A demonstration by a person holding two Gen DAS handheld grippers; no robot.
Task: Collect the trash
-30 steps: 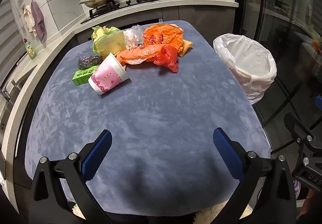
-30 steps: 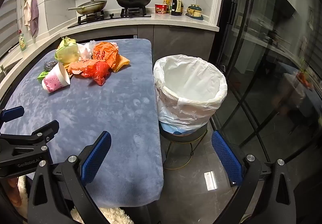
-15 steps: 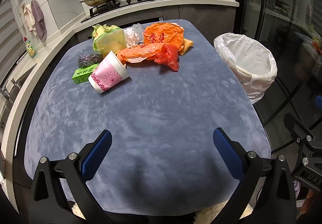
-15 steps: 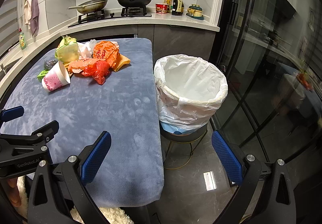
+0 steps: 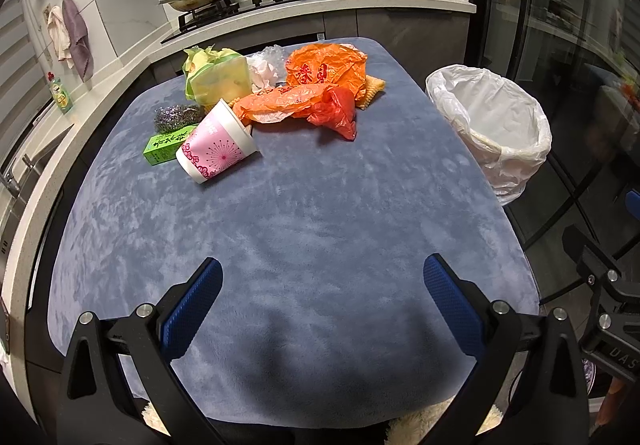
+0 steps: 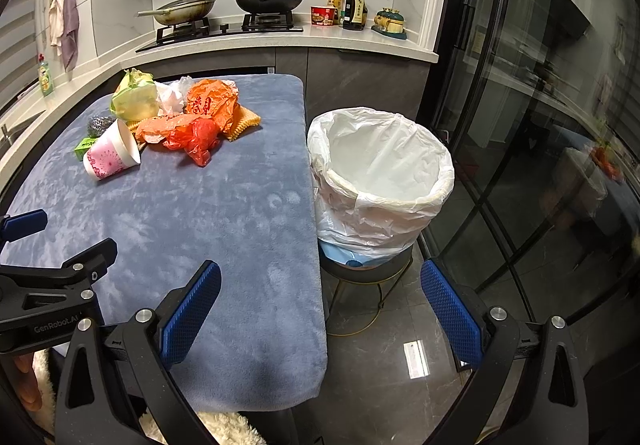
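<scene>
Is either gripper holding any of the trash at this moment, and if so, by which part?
Nothing is held. The left gripper and right gripper are both open and empty; the trash pile lies untouched at the table's far end.

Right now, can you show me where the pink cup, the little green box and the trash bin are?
pink cup [image 5: 216, 153], left wrist view, on its flowered side.
green box [image 5: 164, 145], left wrist view, on its top face.
trash bin [image 6: 384, 169], right wrist view, on the white liner inside.
</scene>
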